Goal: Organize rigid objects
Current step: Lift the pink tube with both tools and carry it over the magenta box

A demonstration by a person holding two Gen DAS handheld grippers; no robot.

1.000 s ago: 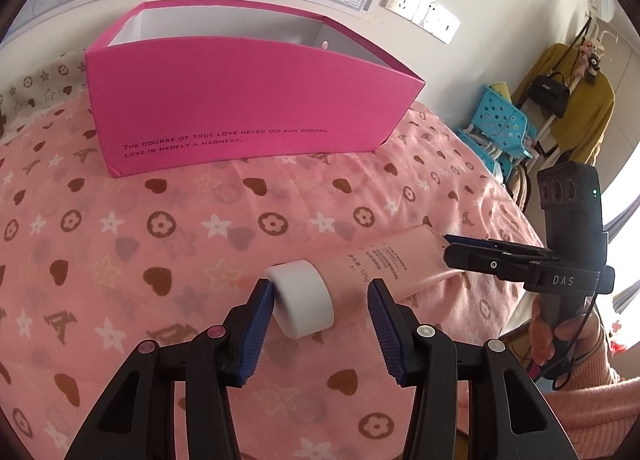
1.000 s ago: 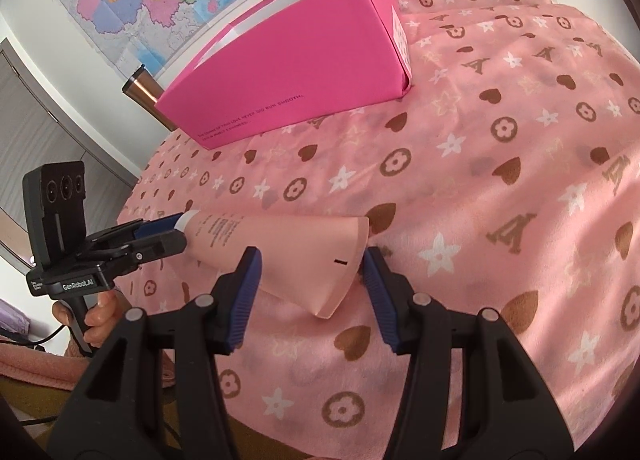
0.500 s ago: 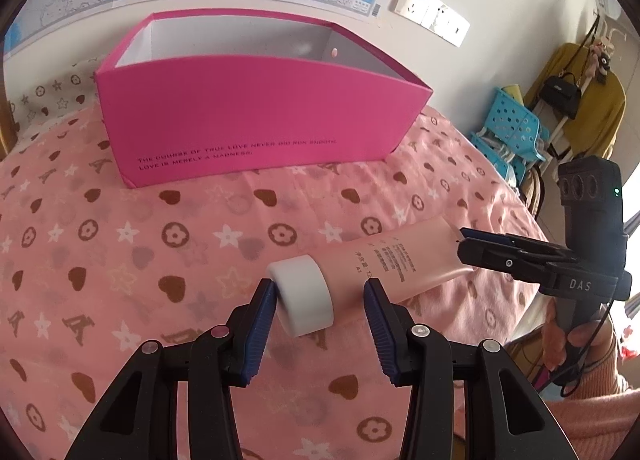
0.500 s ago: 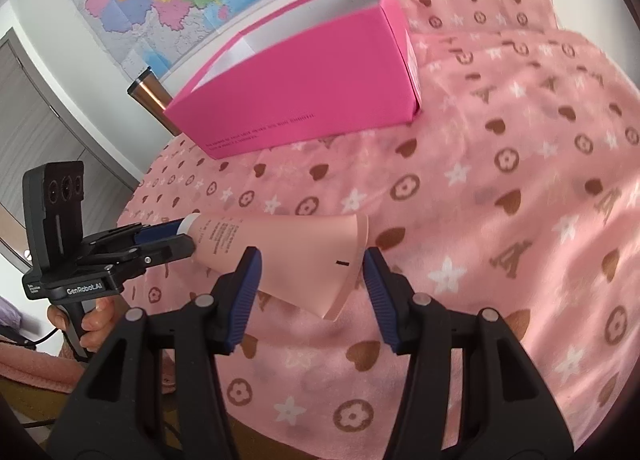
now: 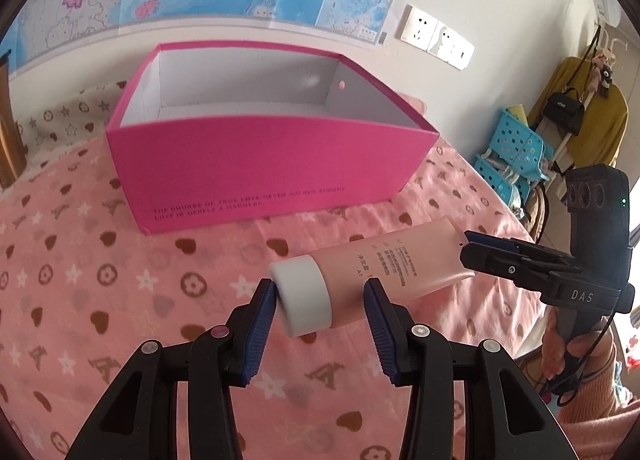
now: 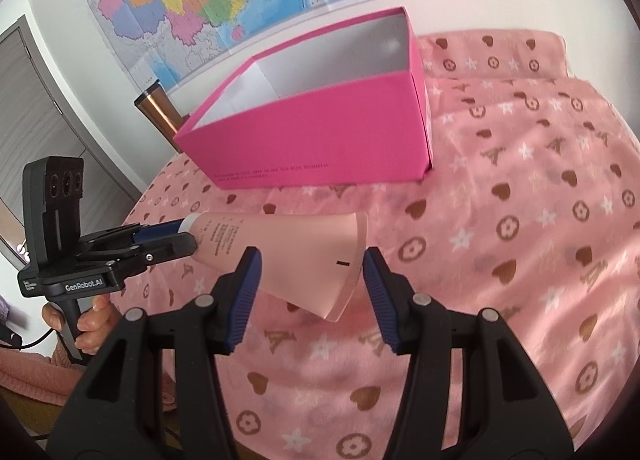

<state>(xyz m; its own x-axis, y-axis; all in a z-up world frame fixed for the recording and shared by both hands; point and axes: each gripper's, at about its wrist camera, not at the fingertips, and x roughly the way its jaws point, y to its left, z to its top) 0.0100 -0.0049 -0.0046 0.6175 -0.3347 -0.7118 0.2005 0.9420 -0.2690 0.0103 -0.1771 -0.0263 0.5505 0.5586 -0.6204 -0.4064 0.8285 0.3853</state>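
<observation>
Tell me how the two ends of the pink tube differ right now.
The cap end is a round white cylinder; the crimped end is flat, pink and fanned wide. The cap end sits between the left gripper pads; the crimped end sits between the right gripper pads. Both ends hang above the pink bedspread.

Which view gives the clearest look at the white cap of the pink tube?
The left wrist view: the white cap sits close and sharp between the left tool's pads, on the pink tube. The right wrist view shows only a sliver of cap behind the left tool's fingers, far off.
</observation>
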